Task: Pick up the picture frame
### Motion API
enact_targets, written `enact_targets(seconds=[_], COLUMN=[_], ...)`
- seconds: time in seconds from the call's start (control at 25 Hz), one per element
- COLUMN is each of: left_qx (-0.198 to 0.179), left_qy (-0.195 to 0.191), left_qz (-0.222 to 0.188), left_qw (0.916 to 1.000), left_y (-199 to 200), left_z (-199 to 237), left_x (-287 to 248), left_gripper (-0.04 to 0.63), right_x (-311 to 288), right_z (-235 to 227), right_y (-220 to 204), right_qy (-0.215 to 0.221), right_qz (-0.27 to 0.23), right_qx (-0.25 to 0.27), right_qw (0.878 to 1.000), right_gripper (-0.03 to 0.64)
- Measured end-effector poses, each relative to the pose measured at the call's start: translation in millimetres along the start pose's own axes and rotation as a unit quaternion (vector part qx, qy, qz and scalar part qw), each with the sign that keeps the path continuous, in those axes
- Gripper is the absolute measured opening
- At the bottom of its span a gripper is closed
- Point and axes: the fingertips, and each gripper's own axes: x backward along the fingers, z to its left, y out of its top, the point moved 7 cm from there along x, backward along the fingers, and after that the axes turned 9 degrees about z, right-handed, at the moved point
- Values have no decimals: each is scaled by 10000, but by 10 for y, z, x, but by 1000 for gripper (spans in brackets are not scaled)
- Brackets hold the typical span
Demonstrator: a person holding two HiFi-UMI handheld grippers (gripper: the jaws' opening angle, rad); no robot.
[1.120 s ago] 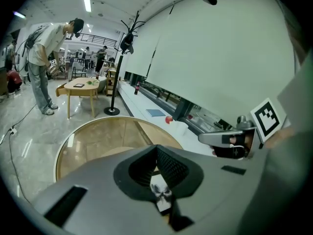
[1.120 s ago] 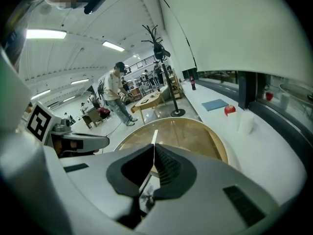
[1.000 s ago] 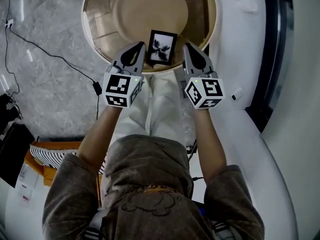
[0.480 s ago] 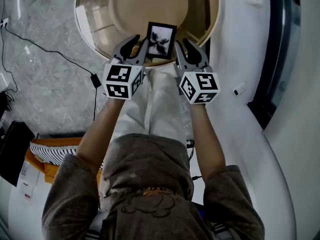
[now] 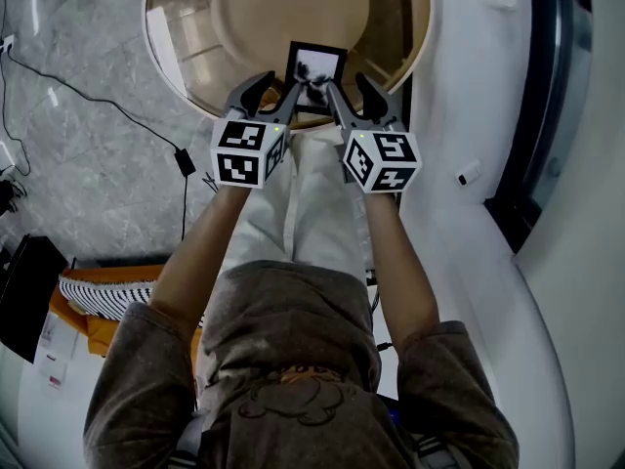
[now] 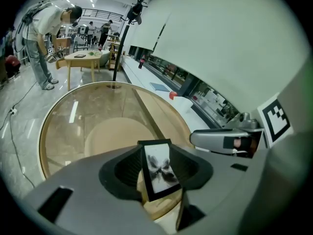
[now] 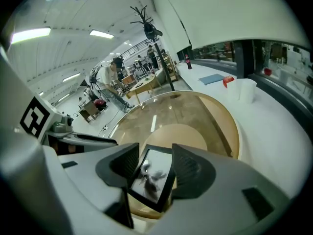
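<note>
Nearest, at the bottom of the head view, is the person's hooded top [image 5: 293, 330]. Both arms reach up the picture from it. The left gripper [image 5: 273, 88] and the right gripper [image 5: 356, 91] sit side by side just above the middle. The jaws of both have just been opening, and they stand wide apart. In each gripper view the picture frame [image 5: 315, 69] shows in the gap between the jaws, but nothing squeezes it yet. The frame stands up right at the near edge of the round glass desk [image 5: 195, 27], at the top middle of the head view. Off to the left is the grey floor [image 5: 78, 184].

I think 2 things could go wrong. A jaw could bump the frame and knock it flat, or push it off the edge onto the person's legs. Or the jaws could close on just a thin corner, and the smooth frame could slip out when it is lifted.
</note>
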Motion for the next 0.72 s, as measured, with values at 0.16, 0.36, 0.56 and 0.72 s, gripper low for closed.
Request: enact_targets(seconds=[0.16,0.36,0.56,0.72], left_qx=[96,182,276,347], left_qy=[23,46,143,258], left_qz=[126,337,548,610], left_qw=[9999,9993,9980,9972], left_y=[-93,-231,-351,-380], left_z=[51,90,128,187], left_x=[-118,-280,-486,-589], left_gripper=[181,169,150,150], right_x=[-141,-302,-455,-543], right_z=[-62,-150,-234,-265], right_y=[-117,-312,-487,-575], right_qy=[-51,-83,-71,-84], right_qz=[173,441,730,898], right_qx=[-113,-263,-392,-476], right_qw=[9998,9986,9965,9948], right_gripper=[213,213,213,213])
